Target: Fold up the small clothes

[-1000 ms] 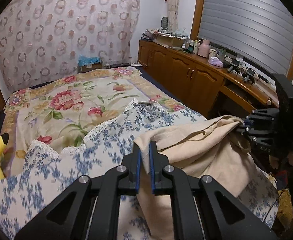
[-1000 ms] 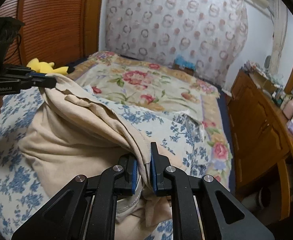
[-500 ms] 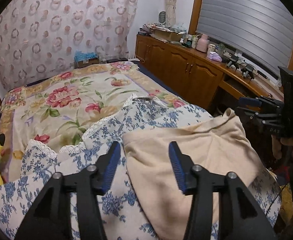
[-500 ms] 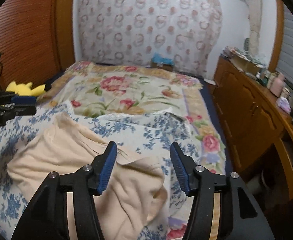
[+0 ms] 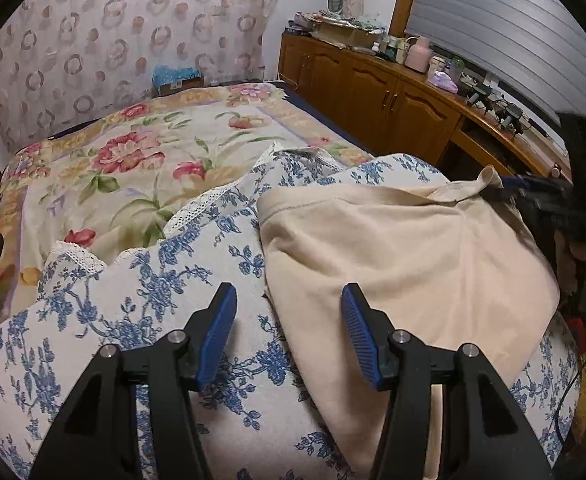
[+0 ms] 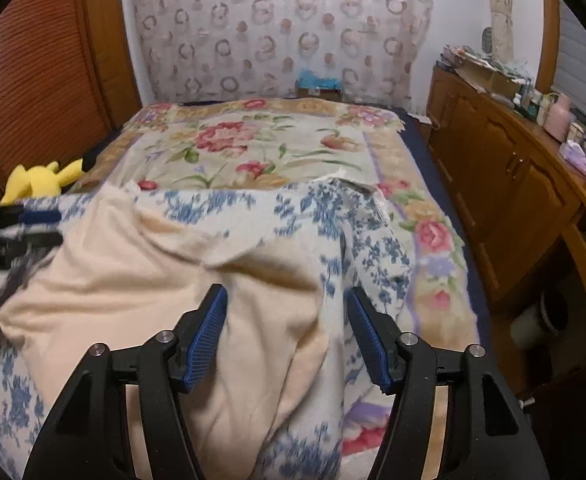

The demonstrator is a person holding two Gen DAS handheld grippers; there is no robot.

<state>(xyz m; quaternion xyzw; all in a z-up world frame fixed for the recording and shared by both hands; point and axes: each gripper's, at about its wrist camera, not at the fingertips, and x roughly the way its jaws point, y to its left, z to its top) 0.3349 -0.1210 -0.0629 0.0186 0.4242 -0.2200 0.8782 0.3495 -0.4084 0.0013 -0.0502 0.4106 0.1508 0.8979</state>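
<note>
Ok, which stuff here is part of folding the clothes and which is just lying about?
Job:
beige garment
left gripper, open
right gripper, open
blue floral cloth underneath

Lying about:
yellow plush toy
pink jug
blue item at the bed's far end

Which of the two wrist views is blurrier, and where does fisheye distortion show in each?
Right wrist view: motion blur smears the beige garment and blue floral cover. Left wrist view: mostly sharp, only the right gripper at the edge blurs. Both: dark round vignette; the wooden cabinet bows in a curve.
</note>
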